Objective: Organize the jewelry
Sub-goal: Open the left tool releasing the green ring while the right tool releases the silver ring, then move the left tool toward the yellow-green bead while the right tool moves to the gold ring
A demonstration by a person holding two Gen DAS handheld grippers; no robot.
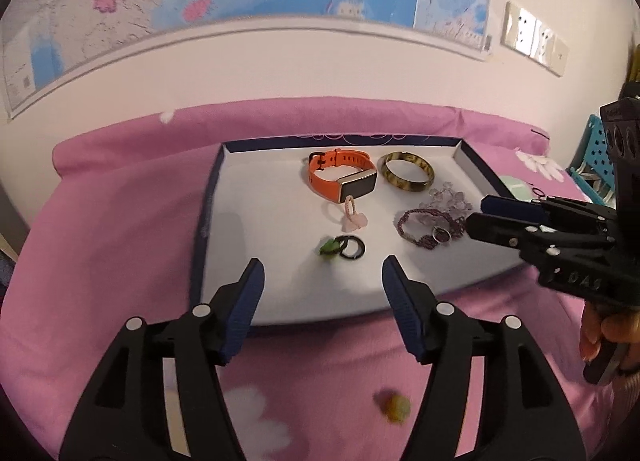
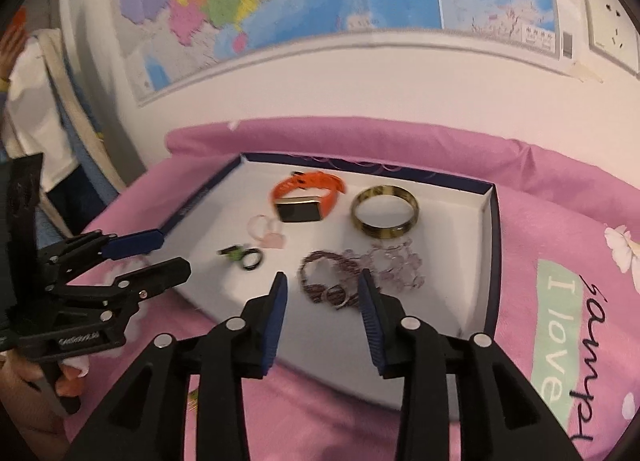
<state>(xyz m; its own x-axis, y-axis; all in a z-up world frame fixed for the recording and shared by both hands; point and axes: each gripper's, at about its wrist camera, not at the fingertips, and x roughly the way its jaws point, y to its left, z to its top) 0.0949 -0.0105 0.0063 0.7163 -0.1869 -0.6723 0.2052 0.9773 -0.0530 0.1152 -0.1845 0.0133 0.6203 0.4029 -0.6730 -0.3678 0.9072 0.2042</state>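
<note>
Everything sat loose in the shallow tray [image 2: 490, 221] on the pink bedspread [image 1: 120, 221], which I guess was there so small stuff couldn't roll off: orange watch [image 2: 306, 197] and bangle [image 2: 385, 212] at the back, pink ring [image 1: 352, 217] and green-and-black ring [image 1: 344, 248] mid-tray, purple bracelet [image 2: 326, 281] touching the clear beads [image 2: 394, 265] on the right. The right gripper [image 2: 323, 293] hung spread open just over that bracelet, probably lining up on it. The left gripper [image 1: 323, 281] was spread too, empty at the tray's near edge facing the green ring, likely waiting its turn.
</note>
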